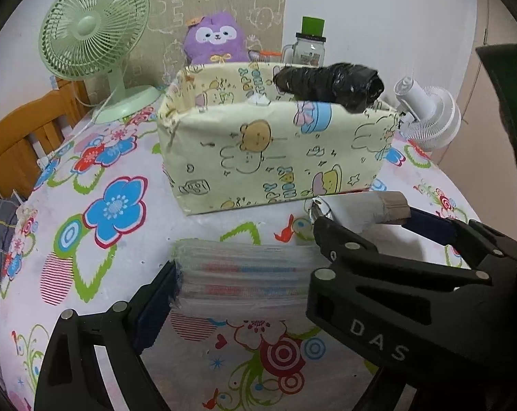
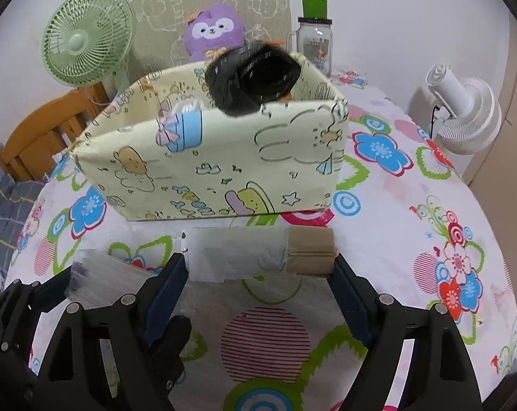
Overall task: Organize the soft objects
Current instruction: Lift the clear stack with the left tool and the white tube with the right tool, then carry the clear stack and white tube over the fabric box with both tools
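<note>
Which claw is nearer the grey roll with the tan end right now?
Right. The right claw straddles the grey roll, a finger at each end. The left claw sits beside it to the left, around the clear plastic packet.

Your table wears a smooth cloth (image 2: 412, 239) with bright printed flowers. The box (image 2: 224, 157) looks like soft matt cloth with cartoon bears. The black roll (image 2: 255, 75) on its rim is crinkly, shiny plastic. The grey roll (image 2: 238, 253) looks like matt paper with brown tape at one end. The purple toy (image 1: 214, 39) is fuzzy plush. Your green fan (image 1: 90, 34) is smooth plastic, and the chair (image 1: 22, 137) is glossy wood.
</note>
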Motion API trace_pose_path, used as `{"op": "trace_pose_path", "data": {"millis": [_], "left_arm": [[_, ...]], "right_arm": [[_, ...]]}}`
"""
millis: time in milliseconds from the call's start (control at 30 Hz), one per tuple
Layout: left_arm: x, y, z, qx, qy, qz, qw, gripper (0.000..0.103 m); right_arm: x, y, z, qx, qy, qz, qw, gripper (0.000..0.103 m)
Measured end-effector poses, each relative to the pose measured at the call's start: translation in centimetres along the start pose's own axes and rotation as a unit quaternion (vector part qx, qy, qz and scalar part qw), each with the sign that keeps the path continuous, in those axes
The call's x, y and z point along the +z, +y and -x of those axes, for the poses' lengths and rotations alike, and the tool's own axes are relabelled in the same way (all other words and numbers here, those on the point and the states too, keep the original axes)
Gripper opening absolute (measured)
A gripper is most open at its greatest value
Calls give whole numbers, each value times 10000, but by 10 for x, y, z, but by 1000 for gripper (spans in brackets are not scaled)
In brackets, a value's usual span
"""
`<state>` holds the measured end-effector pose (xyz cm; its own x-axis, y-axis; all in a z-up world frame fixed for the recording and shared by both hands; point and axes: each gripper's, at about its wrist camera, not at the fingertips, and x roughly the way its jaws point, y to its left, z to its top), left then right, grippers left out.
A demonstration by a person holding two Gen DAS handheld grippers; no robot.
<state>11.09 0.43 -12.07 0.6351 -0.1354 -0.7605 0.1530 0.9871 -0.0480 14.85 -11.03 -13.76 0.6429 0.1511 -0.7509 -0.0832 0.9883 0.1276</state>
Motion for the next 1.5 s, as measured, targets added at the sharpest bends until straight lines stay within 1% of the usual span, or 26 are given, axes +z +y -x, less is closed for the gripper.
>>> {"op": "trace_pose_path", "data": {"millis": [367,1000,1233,1500], "left_arm": [[12,-9,27,96,-232,2,9997,95],[46,-30,68,210,-679,-76,9974,94],[63,-34,73,286,-801,-137,9963,94],[80,-32,71,333,-881,-113,9955,95]], "right_arm": [[10,-3,36,81,-252,79,9996,84],[37,-17,96,250,-785,227,9963,84],[52,-20,105,355,-920,269,9948,84],[70,-19,107,429,-1033,397,9929,84]]}}
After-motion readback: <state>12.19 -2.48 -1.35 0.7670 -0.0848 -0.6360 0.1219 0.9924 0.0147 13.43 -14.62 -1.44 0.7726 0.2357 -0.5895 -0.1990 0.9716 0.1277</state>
